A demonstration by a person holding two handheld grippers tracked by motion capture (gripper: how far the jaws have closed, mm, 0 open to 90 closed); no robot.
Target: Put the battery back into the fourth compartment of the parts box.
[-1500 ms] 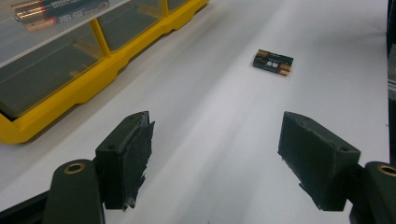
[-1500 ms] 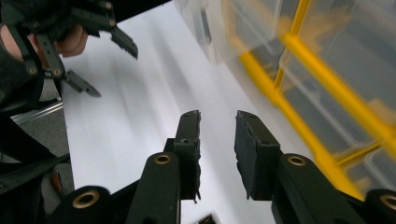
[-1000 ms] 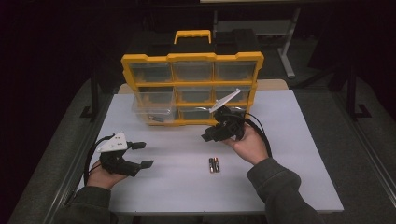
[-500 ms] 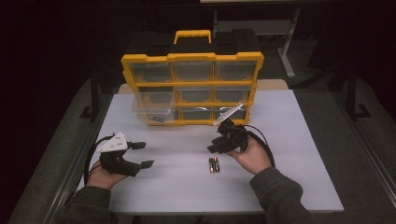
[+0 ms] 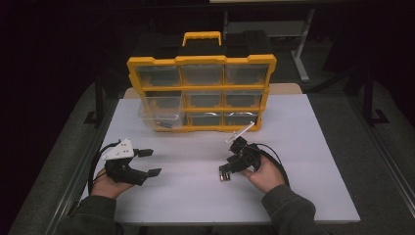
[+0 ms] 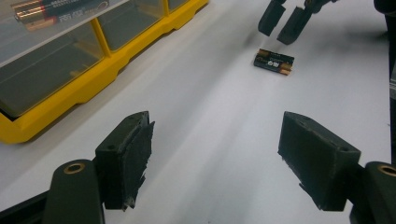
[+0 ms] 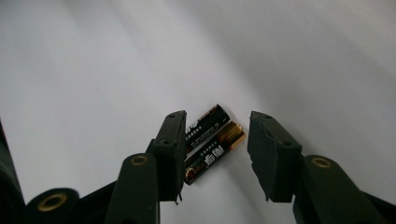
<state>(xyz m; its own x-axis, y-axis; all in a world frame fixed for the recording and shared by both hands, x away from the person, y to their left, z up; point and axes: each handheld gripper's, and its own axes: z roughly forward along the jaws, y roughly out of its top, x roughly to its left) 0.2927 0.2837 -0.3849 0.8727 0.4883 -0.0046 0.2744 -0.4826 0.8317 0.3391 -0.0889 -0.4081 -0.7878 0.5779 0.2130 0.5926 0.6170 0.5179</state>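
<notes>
Right gripper [image 7: 215,154] poised over the batteries [image 7: 211,142], jaws part open and straddling the pair, nothing gripped yet. Batteries lying side by side, touching, flat on the table [image 5: 303,147], at about 5 o'clock from the organizer [image 5: 200,93] and well short of the near edge. Left gripper [image 6: 217,158] wide open and idle at 9 o'clock from the batteries, well apart.

For a clean pick, probably best to lower straight down until the pads flank both cells across their width, then close squarely; a skewed bite could squirt one cell out or roll it away. Left jaw looks nearly over the nearer cell, so a slight shift toward the far side seems wise before closing.

Plenty of bare table around the pair: open toward 3 and 6 o'clock. Organizer front at 12 o'clock, with one drawer [image 5: 159,111] pulled out at its left, clear of this reach.
</notes>
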